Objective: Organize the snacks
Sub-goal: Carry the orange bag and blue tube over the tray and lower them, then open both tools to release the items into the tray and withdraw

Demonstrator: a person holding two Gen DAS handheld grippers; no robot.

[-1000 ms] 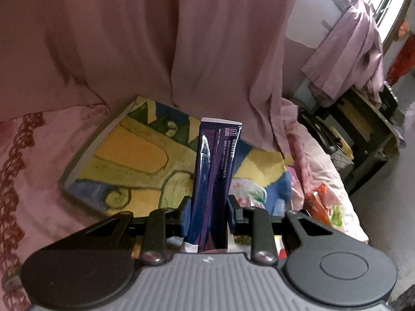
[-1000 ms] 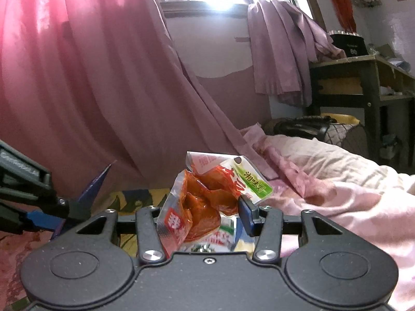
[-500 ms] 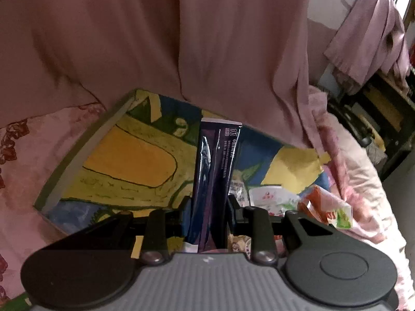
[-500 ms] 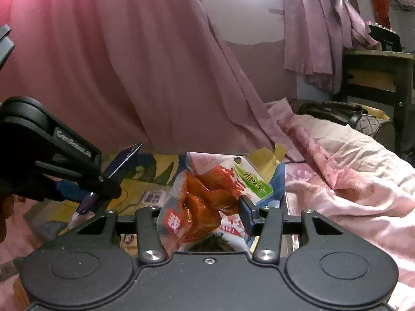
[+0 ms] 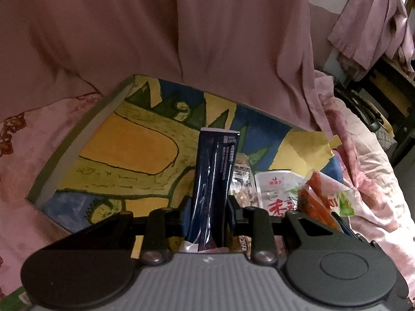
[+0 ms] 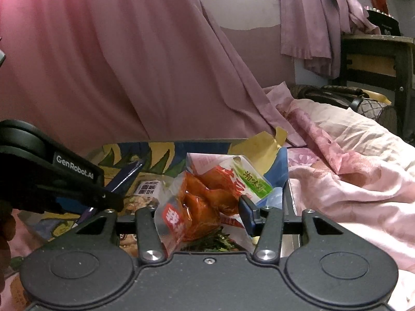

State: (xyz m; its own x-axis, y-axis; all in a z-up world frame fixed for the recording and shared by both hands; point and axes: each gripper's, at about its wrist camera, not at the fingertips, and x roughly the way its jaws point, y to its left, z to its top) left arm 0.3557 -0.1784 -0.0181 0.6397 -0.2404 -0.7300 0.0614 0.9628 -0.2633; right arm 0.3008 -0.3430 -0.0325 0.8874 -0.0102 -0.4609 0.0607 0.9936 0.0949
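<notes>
The dark blue sachet [image 5: 212, 181] is showing glossy foil; the orange snack pack [image 6: 205, 202] is gleaming as crinkled plastic; the pink curtain [image 6: 116, 64] is hanging as soft matt cloth.

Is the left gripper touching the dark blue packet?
Touching. The left wrist view shows the left gripper with both pads pressed against the sides of the upright dark blue packet, with no gap.

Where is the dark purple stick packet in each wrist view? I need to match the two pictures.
Left wrist: the dark purple stick packet stands centre, clamped in the left gripper.
Right wrist: it shows at left, slanting up from the left gripper.
Shared landmark: the painted board under the snacks.
</notes>
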